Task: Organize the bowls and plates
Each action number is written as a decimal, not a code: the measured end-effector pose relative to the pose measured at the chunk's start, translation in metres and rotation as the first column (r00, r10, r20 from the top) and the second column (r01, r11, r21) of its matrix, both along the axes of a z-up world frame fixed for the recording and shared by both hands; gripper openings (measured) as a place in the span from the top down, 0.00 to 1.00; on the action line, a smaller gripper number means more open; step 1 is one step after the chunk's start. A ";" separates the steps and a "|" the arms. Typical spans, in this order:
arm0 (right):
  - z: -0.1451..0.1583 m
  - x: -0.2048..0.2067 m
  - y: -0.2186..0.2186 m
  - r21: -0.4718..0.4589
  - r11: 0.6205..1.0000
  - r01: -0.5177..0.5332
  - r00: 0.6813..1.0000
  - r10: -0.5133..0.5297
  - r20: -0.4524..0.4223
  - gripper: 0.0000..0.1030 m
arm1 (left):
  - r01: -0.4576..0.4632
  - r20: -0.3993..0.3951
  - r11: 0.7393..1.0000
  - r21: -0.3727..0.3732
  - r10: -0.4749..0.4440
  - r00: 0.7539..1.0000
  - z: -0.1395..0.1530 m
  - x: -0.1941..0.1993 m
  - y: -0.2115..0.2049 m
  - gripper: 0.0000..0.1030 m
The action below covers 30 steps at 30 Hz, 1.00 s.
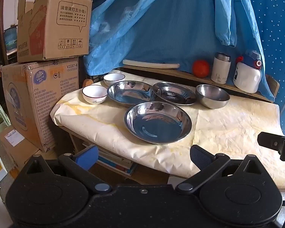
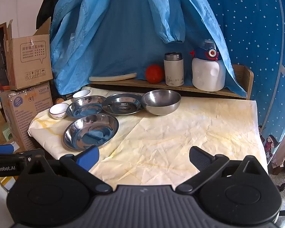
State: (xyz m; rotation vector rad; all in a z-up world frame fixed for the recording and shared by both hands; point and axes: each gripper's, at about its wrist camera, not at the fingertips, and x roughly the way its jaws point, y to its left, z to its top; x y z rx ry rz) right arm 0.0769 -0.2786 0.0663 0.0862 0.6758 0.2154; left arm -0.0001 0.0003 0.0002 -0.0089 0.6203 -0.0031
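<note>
Three steel plates lie on the paper-covered table (image 1: 237,129): a near plate (image 1: 158,124) (image 2: 90,131), a back-left plate (image 1: 130,93) (image 2: 85,106) and a back-right plate (image 1: 174,93) (image 2: 122,104). A steel bowl (image 1: 212,96) (image 2: 161,102) stands to their right. Two white bowls sit at the left: the nearer one (image 1: 94,94) (image 2: 58,110), the farther one (image 1: 114,79) (image 2: 81,95). My left gripper (image 1: 142,156) hangs open at the table's front edge, short of the near plate. My right gripper (image 2: 143,156) is open over bare paper, nothing between its fingers.
A wooden ledge (image 2: 180,87) behind the dishes carries a tomato (image 2: 154,73), a white flask (image 2: 173,69), a white-and-blue bottle (image 2: 208,70) and a pale stick (image 2: 114,77). Blue cloth (image 2: 123,28) hangs behind. Stacked cardboard boxes (image 1: 47,57) stand left of the table.
</note>
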 end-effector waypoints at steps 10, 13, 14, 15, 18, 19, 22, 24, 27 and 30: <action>0.000 0.001 0.001 0.001 1.000 -0.001 1.000 0.001 0.001 0.00 | 0.004 -0.002 1.000 0.000 -0.004 1.000 -0.001 0.000 0.000 0.01; 0.000 0.001 0.001 -0.001 1.000 0.001 1.000 -0.001 0.001 0.00 | 0.001 -0.002 1.000 0.001 -0.001 1.000 -0.001 0.003 -0.001 0.01; 0.000 0.002 0.001 0.000 1.000 0.000 1.000 0.000 0.001 0.00 | 0.000 -0.003 1.000 0.001 0.000 1.000 -0.002 0.003 -0.001 0.01; 0.000 0.002 0.002 0.000 1.000 0.000 1.000 0.000 0.001 0.00 | -0.001 -0.003 1.000 0.002 0.001 1.000 -0.002 0.003 -0.002 0.01; 0.000 0.002 0.002 -0.001 1.000 -0.001 1.000 0.001 -0.001 0.00 | -0.002 -0.003 1.000 0.000 0.002 1.000 -0.002 0.002 -0.001 0.01; 0.000 0.002 0.002 -0.001 1.000 -0.001 1.000 0.001 -0.001 0.00 | -0.002 -0.003 1.000 -0.001 0.002 1.000 -0.002 0.002 -0.001 0.01; -0.001 0.002 0.002 -0.002 1.000 -0.001 1.000 0.001 -0.002 0.00 | -0.001 -0.003 1.000 -0.003 0.001 1.000 -0.002 0.002 0.000 0.01; -0.001 0.002 0.002 -0.003 1.000 0.000 1.000 0.000 -0.002 0.00 | -0.001 -0.003 1.000 -0.003 0.001 1.000 -0.003 0.002 0.000 0.01; 0.000 0.002 0.002 -0.003 1.000 0.001 1.000 -0.001 -0.002 0.00 | 0.000 -0.004 1.000 -0.005 0.000 1.000 -0.002 0.002 0.001 0.01; -0.001 0.002 0.002 -0.004 1.000 0.000 1.000 0.000 -0.002 0.00 | 0.001 -0.006 1.000 -0.007 -0.001 1.000 -0.002 0.003 0.002 0.01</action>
